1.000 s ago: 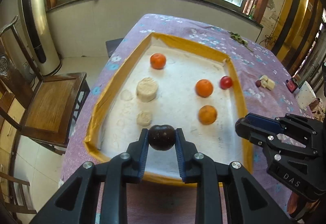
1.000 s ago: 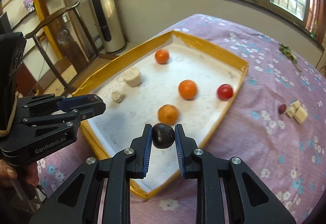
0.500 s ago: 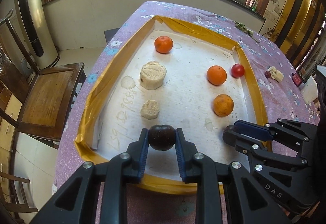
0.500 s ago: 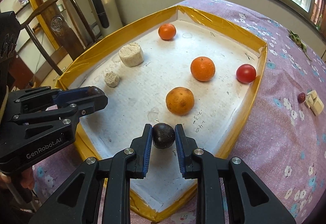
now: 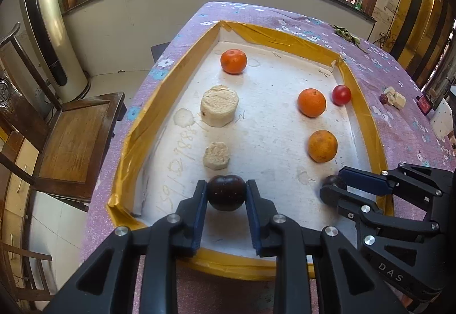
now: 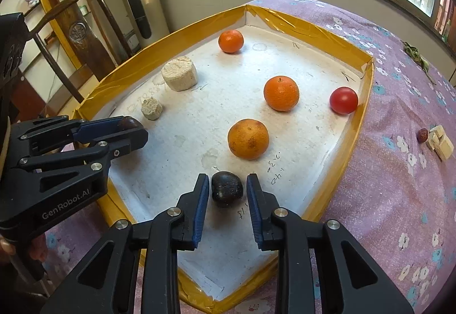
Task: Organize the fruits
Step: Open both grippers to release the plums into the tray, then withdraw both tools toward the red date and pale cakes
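Note:
A white foam tray with a yellow taped rim (image 5: 362,120) (image 6: 356,125) lies on the purple floral tablecloth. My left gripper (image 5: 226,194) is shut on a dark plum (image 5: 226,192) just above the tray floor at its near left; it also shows in the right wrist view (image 6: 128,125). My right gripper (image 6: 226,194) is open, its pads a little apart from a second dark plum (image 6: 227,188) resting on the tray floor. In the tray lie three oranges (image 6: 248,138) (image 6: 281,93) (image 6: 231,41) and a red tomato (image 6: 343,100).
Two beige foam plugs (image 5: 219,105) (image 5: 216,155) stand at the tray's left. Small wooden blocks and a red date (image 6: 439,140) lie on the cloth to the right. A wooden chair (image 5: 71,128) stands left of the table. A tall white appliance (image 5: 48,37) stands by the wall.
Both grippers moved forward and down into the tray. My right gripper opened and let its plum rest on the tray floor. My left gripper still holds its plum.

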`<state>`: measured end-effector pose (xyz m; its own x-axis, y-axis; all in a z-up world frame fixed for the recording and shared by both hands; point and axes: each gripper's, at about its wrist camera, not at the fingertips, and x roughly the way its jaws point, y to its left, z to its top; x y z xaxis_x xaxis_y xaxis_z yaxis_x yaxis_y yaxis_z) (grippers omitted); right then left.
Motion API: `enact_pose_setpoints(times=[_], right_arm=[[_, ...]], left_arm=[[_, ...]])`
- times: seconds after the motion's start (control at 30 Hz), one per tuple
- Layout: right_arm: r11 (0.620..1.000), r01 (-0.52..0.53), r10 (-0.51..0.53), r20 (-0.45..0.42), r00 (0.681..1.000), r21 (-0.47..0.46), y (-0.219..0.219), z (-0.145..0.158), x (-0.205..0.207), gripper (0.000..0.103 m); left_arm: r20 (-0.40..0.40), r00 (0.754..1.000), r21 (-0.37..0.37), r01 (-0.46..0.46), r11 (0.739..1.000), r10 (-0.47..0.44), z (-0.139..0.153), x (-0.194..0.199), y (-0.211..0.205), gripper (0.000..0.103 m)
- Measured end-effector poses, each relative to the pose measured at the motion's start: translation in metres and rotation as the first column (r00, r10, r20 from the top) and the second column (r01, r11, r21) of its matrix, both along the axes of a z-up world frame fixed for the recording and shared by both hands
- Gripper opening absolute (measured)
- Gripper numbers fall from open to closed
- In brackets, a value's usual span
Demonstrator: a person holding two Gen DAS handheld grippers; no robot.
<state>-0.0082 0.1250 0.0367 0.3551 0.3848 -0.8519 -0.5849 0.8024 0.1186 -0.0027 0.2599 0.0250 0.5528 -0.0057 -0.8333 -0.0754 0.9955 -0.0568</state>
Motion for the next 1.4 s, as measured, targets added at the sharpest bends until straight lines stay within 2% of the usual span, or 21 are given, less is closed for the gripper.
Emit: enact_pose_setpoints(times=[0.07,0.23,0.5,0.7,0.77,0.93,1.17,1.3,1.37,1.4], right_arm=[[1.0,-0.003,0.003,0.007,1.0,-0.004,-0.001,0.002,-0.003,0.027],[1.0,0.012,-0.012,0.0,1.0,0.011,-0.012,0.009,-0.01,0.032],[0.998,0.016,-0.018,0.036,0.999,0.057,-0.039,0.028,-0.029,0.032],[0.997,0.064,-0.067,0.051,0.996,0.045,-0.066,0.036,-0.033,0.035],[0.995,0.093,-0.095,0.048,0.994,0.048,-0.08,0.037,-0.032,0.035],[0.984,0.17,-0.172,0.042,0.984,0.052,-0.116,0.04,-0.027,0.036],[0.96,0.275,-0.277,0.035,0.96,0.058,-0.174,0.042,-0.024,0.038],[0.94,0.336,-0.338,0.028,0.941,0.064,-0.208,0.04,-0.02,0.043],[0.926,0.373,-0.375,0.018,0.927,0.065,-0.227,0.037,-0.016,0.052],[0.917,0.393,-0.395,0.018,0.919,0.064,-0.235,0.036,-0.015,0.061]], left_arm=[[0.003,1.0,0.0,-0.007,1.0,0.007,0.002,-0.001,0.001,0.032],[0.025,0.999,0.023,-0.036,0.999,0.035,0.008,-0.007,0.001,0.061],[0.026,0.997,0.014,-0.077,0.997,0.077,0.012,-0.009,-0.001,0.066],[0.036,0.997,0.011,-0.075,0.997,0.074,0.018,-0.006,-0.018,0.067],[0.044,0.997,0.02,-0.065,0.998,0.064,0.021,-0.004,-0.027,0.067],[0.069,0.997,0.032,-0.019,0.999,0.017,0.031,-0.001,-0.058,0.076],[0.081,0.993,0.05,0.083,0.995,-0.087,0.04,0.004,-0.111,0.079],[0.069,0.987,0.052,0.141,0.989,-0.144,0.04,0.006,-0.143,0.082],[0.065,0.984,0.057,0.165,0.985,-0.168,0.04,0.007,-0.16,0.087],[0.066,0.982,0.065,0.173,0.983,-0.177,0.04,0.007,-0.168,0.088]])
